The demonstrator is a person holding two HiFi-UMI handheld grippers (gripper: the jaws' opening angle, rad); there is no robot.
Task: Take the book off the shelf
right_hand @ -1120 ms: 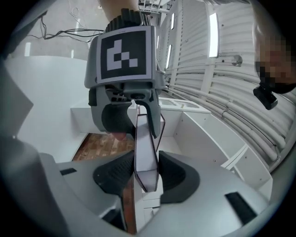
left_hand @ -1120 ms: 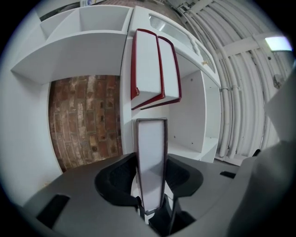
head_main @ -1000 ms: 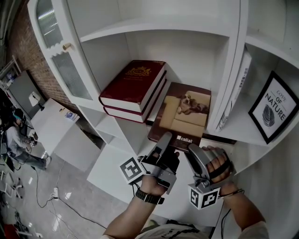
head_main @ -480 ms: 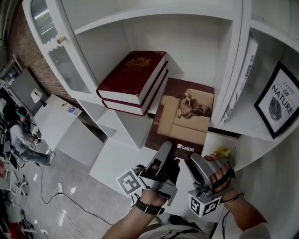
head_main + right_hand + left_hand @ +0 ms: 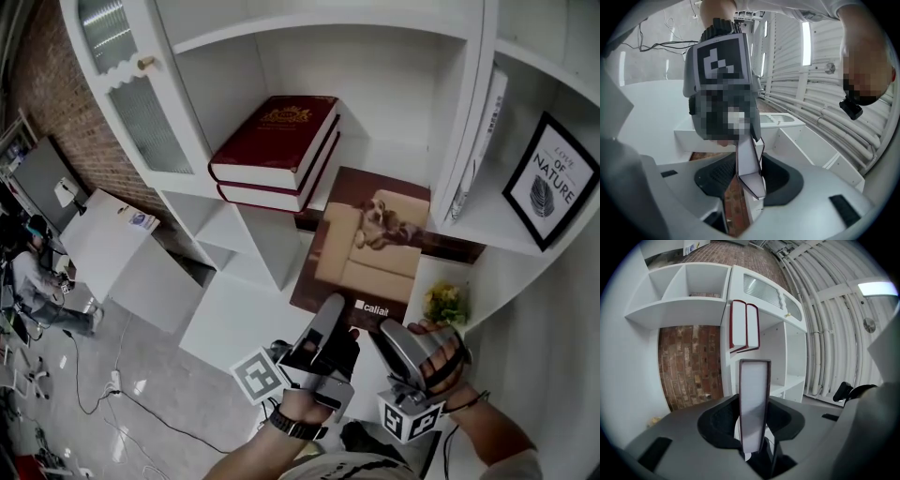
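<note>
The book (image 5: pixel 370 246), with a dog on a sofa on its cover, lies flat and sticks out past the shelf's front edge (image 5: pixel 281 211). My left gripper (image 5: pixel 332 311) is shut on the book's near edge, left of the small white label. My right gripper (image 5: pixel 382 330) is shut on the same edge, just to the right. In the left gripper view the book's page edge (image 5: pixel 753 399) stands upright between the jaws. In the right gripper view a corner of the book (image 5: pixel 751 171) sits between the jaws, with the left gripper's marker cube (image 5: pixel 723 61) close ahead.
Two dark red books (image 5: pixel 277 141) lie stacked on the shelf, left of the held book. A white divider (image 5: pixel 461 131), a thin upright book (image 5: pixel 480 141) and a framed print (image 5: pixel 548 183) are on the right. A small yellow-green plant (image 5: pixel 445 302) sits below. A glass cabinet door (image 5: pixel 131 94) hangs open on the left.
Both grippers have drawn the book out of the shelf towards me. The plant under the right shelf has come into view.
</note>
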